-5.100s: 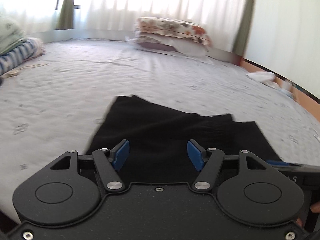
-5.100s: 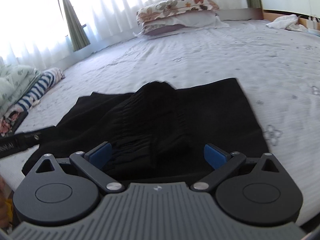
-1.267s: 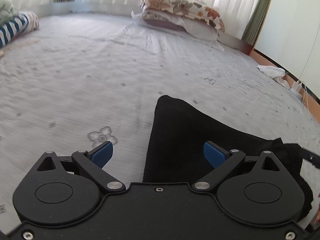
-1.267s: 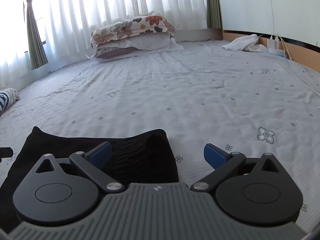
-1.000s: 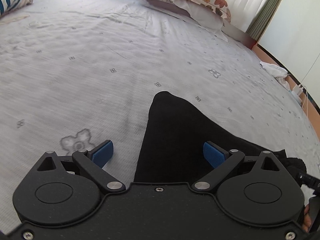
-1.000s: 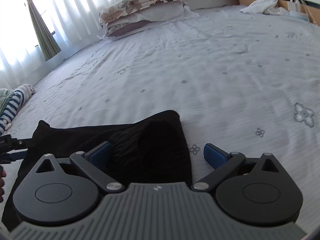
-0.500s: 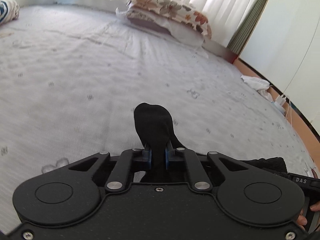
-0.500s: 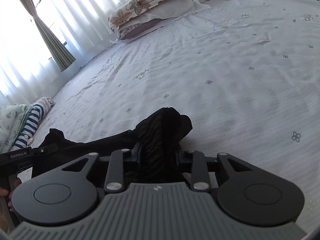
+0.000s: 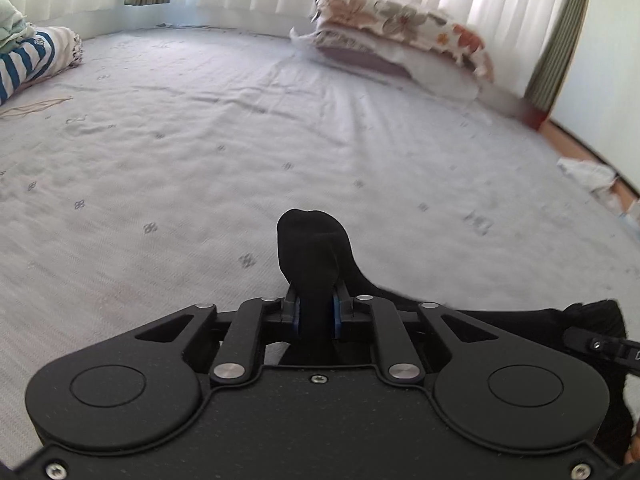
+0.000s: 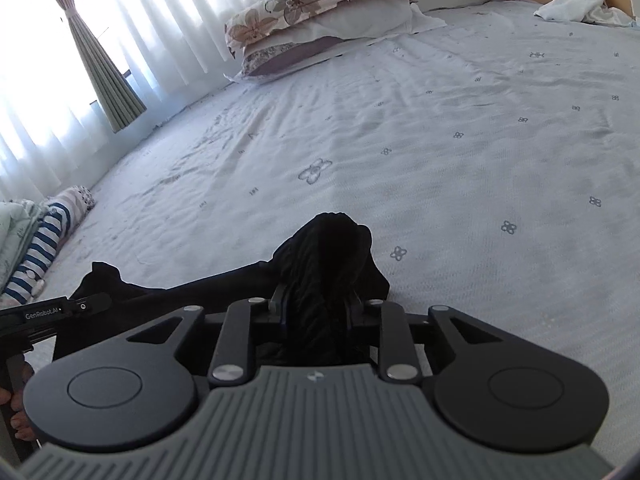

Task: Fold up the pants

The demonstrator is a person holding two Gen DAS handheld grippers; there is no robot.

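The black pants point(image 9: 314, 248) are pinched at two corners and held above the pale bedsheet point(image 9: 240, 152). My left gripper point(image 9: 315, 312) is shut on one corner, which bulges out past its blue pads. My right gripper point(image 10: 318, 312) is shut on a thicker, ribbed bunch of the pants point(image 10: 328, 248). The cloth stretches between the two grippers: it runs off to the right in the left wrist view and off to the left point(image 10: 168, 300) in the right wrist view. The rest of the pants is hidden below the grippers.
Stacked floral pillows point(image 9: 400, 36) lie at the far side by the curtains. A striped, folded pile of laundry point(image 9: 28, 60) sits at the far left. A white cloth point(image 10: 572, 4) lies at the right edge near the wall.
Both grippers went from open over the flat pants to shut on its corners. Since half a second ago both have risen slightly with the cloth, and the views have swung.
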